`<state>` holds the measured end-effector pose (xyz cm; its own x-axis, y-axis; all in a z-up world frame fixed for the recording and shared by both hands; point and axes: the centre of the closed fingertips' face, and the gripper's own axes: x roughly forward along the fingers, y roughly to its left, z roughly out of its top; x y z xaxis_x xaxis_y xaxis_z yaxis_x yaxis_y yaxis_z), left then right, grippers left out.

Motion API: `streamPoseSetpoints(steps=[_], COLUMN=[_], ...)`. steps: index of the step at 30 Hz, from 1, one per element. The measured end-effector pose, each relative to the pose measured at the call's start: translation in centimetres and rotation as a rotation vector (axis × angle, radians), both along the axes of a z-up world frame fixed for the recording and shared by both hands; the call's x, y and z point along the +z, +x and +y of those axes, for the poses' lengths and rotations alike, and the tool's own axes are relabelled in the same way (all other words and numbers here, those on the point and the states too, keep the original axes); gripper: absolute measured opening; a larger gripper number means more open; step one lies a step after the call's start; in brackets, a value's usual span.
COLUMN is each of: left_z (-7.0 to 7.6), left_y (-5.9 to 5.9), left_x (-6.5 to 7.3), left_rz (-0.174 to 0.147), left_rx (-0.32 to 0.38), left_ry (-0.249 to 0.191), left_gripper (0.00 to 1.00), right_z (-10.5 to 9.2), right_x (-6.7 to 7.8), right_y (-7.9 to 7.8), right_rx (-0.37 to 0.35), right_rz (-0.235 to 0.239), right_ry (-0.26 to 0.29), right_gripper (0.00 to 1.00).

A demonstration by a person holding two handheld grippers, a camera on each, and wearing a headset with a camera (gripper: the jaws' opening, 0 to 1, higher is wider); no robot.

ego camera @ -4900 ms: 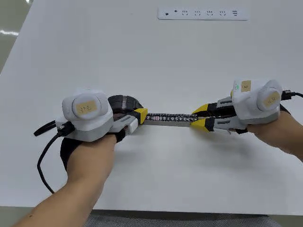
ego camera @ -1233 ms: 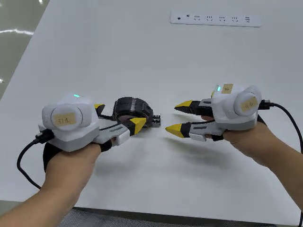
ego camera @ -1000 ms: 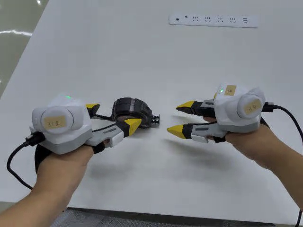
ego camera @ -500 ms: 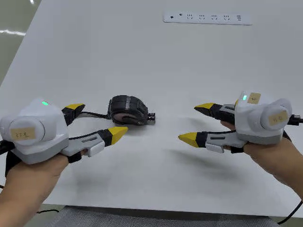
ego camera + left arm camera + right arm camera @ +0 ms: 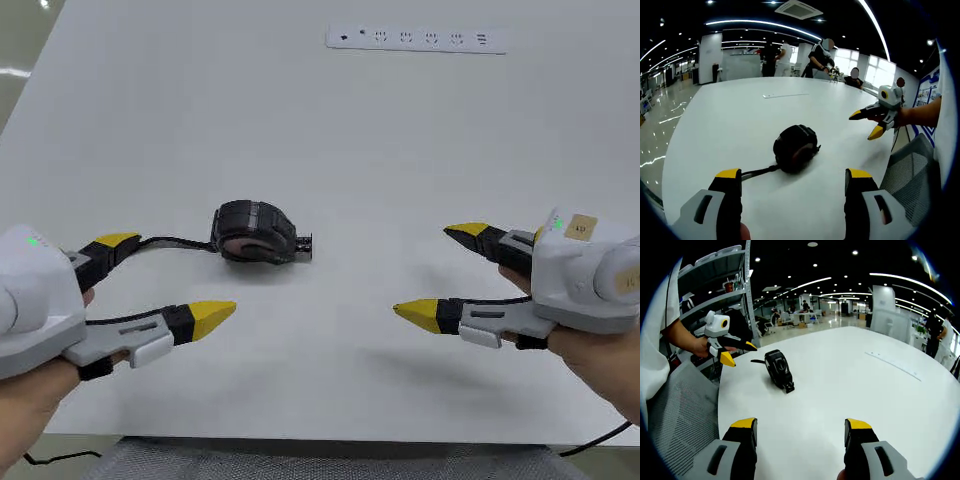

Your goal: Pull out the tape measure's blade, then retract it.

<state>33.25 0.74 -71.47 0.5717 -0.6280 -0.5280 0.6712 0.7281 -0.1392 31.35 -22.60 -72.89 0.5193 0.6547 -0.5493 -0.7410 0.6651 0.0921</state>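
Office hall (image 5: 830,302), white table (image 5: 300,130), power strip (image 5: 415,38), tape measure (image 5: 256,232)

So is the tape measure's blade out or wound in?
Wound in: the end hook sits right against the tape measure.

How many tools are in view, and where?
2. The left tool is open over the table at near left, the right tool open at near right; the tape measure lies between them, touching neither.
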Motion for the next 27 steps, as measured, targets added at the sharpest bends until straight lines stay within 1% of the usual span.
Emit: streamPoseSetpoints(steps=[1,3,6,7,8,10,11,12,17,20,24,27], left_z=[0.2,0.4,0.8,0.8,0.9,1.2,1.3,1.5,1.9,1.9,1.8,1.8], left_y=[-0.2,-0.7,-1.2,-1.4,-1.6,-1.8,-1.9,-2.1,-2.5,-2.7,-2.9,-3.0], left_x=[0.0,0.2,0.7,1.1,1.2,1.5,1.5,1.5,1.7,2.0,2.5,2.8], left_rz=[0.001,-0.001,-0.01,-0.014,-0.009,-0.012,-0.008,0.005,0.001,-0.008,-0.019,-0.039], left_rx=[-0.001,-0.013,-0.028,-0.034,-0.039,-0.04,-0.042,-0.047,-0.057,-0.064,-0.073,-0.083], left_ry=[0.009,0.014,0.026,0.022,0.016,0.016,0.018,0.019,0.026,0.033,0.025,0.037], left_gripper=[0.83,0.87,0.9,0.93,0.93,0.93,0.93,0.93,0.96,0.99,0.99,0.99], right_z=[-0.3,-1.0,-1.9,-2.2,-2.3,-2.5,-2.6,-2.8,-3.5,-3.8,-4.4,-4.7], right_x=[0.1,0.5,0.8,0.9,1.0,1.2,1.2,1.3,1.7,1.8,2.2,2.3], right_y=[-0.1,-0.4,-0.9,-1.2,-1.4,-1.9,-2.1,-2.3,-3.0,-3.4,-3.8,-4.2], right_rx=[-0.011,-0.034,-0.057,-0.06,-0.063,-0.068,-0.068,-0.071,-0.087,-0.094,-0.109,-0.115], right_rz=[-0.004,-0.006,-0.002,0.0,-0.002,-0.002,-0.003,-0.004,0.0,0.0,-0.001,-0.004], right_ry=[-0.006,-0.002,-0.004,-0.007,-0.007,-0.014,-0.016,-0.023,-0.022,-0.026,-0.022,-0.023], right_gripper=[0.74,0.75,0.77,0.77,0.77,0.78,0.79,0.79,0.81,0.81,0.82,0.84])
